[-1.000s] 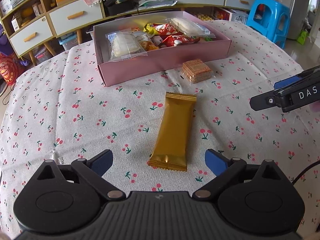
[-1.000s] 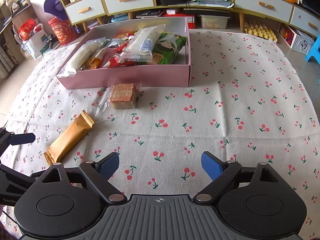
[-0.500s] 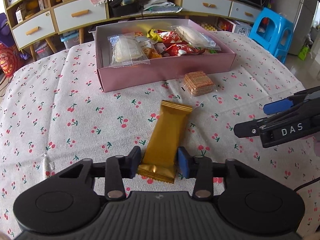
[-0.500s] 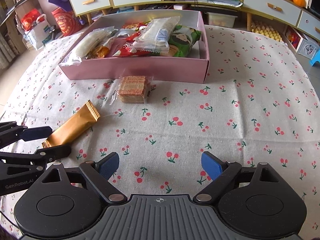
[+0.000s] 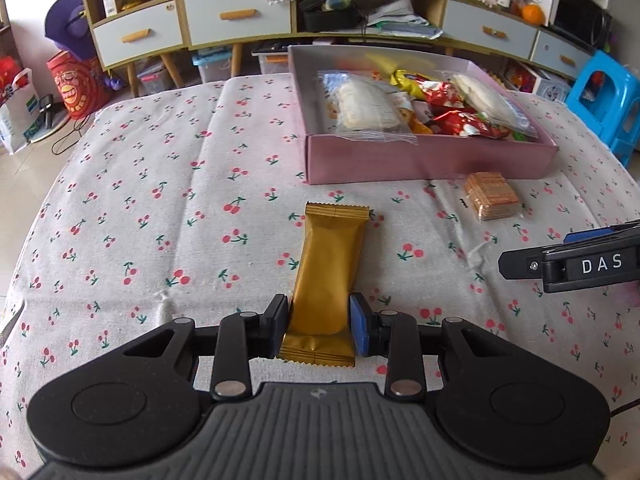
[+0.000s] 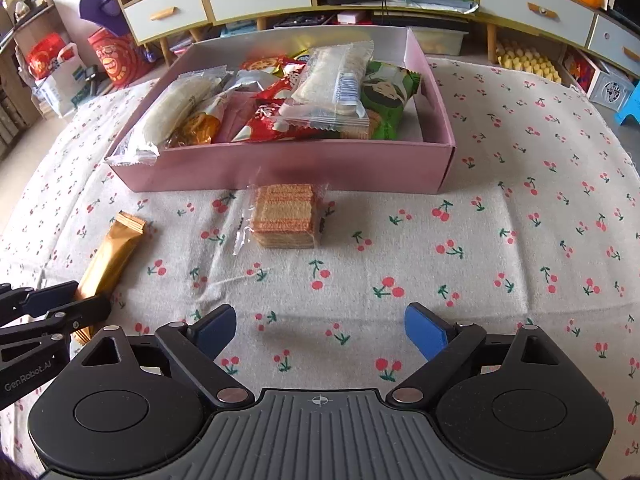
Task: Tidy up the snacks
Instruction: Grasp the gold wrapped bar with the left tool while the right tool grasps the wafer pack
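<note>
My left gripper (image 5: 319,325) clamping gold bar (image 5: 329,267), right gripper (image 6: 320,330) gaping empty, pink box (image 6: 280,168) packed with snack packets (image 6: 334,80).

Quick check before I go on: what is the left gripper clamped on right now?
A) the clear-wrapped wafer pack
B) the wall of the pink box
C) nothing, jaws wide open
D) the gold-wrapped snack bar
D: the left gripper has its pads pressed on both sides of the gold-wrapped snack bar, while the wafer pack lies untouched beside the pink box.
</note>
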{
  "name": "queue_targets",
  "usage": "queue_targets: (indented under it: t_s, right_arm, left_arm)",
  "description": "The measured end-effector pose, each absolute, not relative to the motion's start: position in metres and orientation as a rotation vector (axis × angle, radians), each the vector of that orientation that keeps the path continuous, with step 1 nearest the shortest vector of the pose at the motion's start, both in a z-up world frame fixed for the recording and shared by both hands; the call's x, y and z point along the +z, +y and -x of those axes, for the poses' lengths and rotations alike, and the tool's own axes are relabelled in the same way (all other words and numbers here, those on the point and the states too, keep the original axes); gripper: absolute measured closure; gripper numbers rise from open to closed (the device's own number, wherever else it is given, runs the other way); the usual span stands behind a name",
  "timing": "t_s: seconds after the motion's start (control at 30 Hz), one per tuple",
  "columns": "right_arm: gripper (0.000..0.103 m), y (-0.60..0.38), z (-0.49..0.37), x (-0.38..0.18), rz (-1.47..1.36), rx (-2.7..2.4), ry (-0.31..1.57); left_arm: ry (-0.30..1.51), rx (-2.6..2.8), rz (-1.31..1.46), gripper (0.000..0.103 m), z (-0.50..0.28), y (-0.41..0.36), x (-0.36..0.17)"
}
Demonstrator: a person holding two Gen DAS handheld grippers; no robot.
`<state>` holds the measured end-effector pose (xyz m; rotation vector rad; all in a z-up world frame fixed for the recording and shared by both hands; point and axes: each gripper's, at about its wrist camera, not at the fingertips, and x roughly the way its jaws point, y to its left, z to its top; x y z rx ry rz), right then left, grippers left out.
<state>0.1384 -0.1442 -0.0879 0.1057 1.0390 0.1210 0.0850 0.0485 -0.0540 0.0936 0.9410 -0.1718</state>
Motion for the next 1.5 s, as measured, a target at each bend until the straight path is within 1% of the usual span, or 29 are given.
queue_targets:
  t_s: [0.2, 0.47, 0.67, 0.73, 0.83, 0.93, 1.0, 1.03, 1.07, 1.1, 1.13, 1.17, 1.23, 1.27, 1.37, 1.5]
  right_arm:
    - [0.01, -0.128, -0.152, -0.088, -0.126, 0.113, 1.026]
    - [0.01, -0.123, -0.165, -0.092, -0.115, 0.064, 0.974]
    - [0.011, -0.132, -0.17, -0.094, -0.121, 0.031, 0.946]
    - [0.012, -0.134, -0.17, -0.094, -0.118, 0.027, 0.945]
    - [0.016, -0.133, -0.169, -0.093, -0.101, 0.031, 0.944]
    - [0.024, -0.129, -0.167, -0.091, -0.085, 0.048, 0.938]
    - [0.034, -0.126, -0.166, -0.09, -0.076, 0.062, 0.937]
    - [0.036, -0.125, -0.166, -0.089, -0.074, 0.068, 0.937]
    - [0.042, -0.124, -0.166, -0.088, -0.072, 0.074, 0.939]
    - [0.045, -0.123, -0.165, -0.087, -0.071, 0.082, 0.941]
    - [0.052, -0.123, -0.165, -0.086, -0.072, 0.089, 0.943]
    - [0.056, -0.123, -0.166, -0.086, -0.075, 0.094, 0.949]
    - [0.058, -0.123, -0.166, -0.084, -0.084, 0.1, 0.959]
    - [0.061, -0.124, -0.166, -0.084, -0.089, 0.102, 0.964]
    - [0.061, -0.126, -0.166, -0.082, -0.119, 0.093, 0.992]
    - [0.062, -0.132, -0.164, -0.077, -0.193, 0.102, 1.039]
  left_arm:
    - [0.95, -0.148, -0.067, 0.069, -0.085, 0.058, -0.053]
    - [0.941, -0.161, -0.066, 0.067, -0.087, 0.057, -0.054]
    - [0.931, -0.171, -0.068, 0.059, -0.091, 0.058, -0.055]
    - [0.93, -0.173, -0.067, 0.053, -0.092, 0.058, -0.055]
    - [0.93, -0.18, -0.07, 0.044, -0.095, 0.059, -0.057]
    - [0.93, -0.177, -0.066, 0.043, -0.096, 0.059, -0.057]
    - [0.933, -0.174, -0.066, 0.043, -0.097, 0.058, -0.056]
    - [0.935, -0.173, -0.067, 0.043, -0.097, 0.058, -0.056]
    - [0.936, -0.171, -0.068, 0.044, -0.097, 0.058, -0.056]
    - [0.936, -0.17, -0.067, 0.048, -0.097, 0.058, -0.055]
    - [0.935, -0.17, -0.066, 0.054, -0.096, 0.058, -0.055]
    - [0.936, -0.17, -0.062, 0.057, -0.097, 0.06, -0.054]
    - [0.941, -0.175, -0.049, 0.07, -0.097, 0.061, -0.053]
    - [0.942, -0.176, -0.046, 0.072, -0.097, 0.062, -0.052]
    - [0.957, -0.179, -0.027, 0.076, -0.099, 0.065, -0.05]
    - [0.99, -0.182, 0.042, 0.077, -0.102, 0.071, -0.047]
